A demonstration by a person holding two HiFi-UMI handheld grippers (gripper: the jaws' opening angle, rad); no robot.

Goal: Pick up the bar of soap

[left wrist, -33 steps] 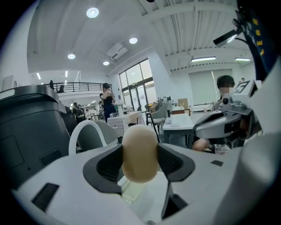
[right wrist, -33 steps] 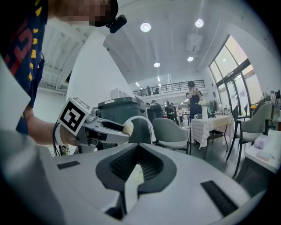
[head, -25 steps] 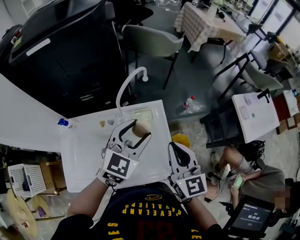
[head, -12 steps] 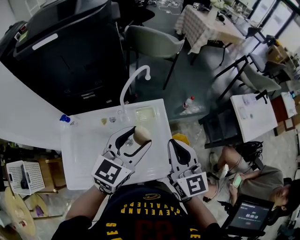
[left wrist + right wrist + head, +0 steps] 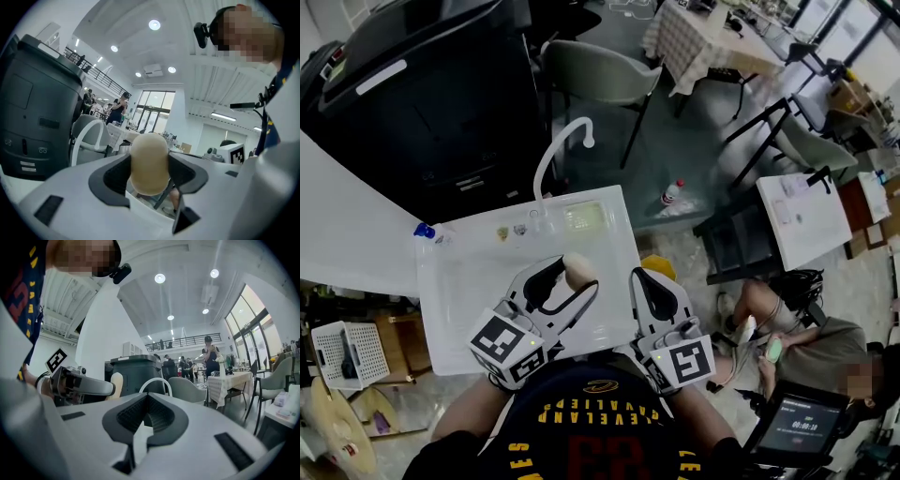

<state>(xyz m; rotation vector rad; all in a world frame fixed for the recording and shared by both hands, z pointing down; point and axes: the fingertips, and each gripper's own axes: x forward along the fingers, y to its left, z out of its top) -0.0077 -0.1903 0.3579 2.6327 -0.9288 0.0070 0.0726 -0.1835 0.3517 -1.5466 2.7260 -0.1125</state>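
step: bar of soap clamped in left gripper, up off the sink, looks like
right gripper: jaws together, empty
next: steady hold, no extra squeeze

A grey chair stands on the dark floor beside a big black machine. Round ceiling lamps shine, and tall windows give daylight.

White sink, curved faucet; grey chair, bottle on floor beyond
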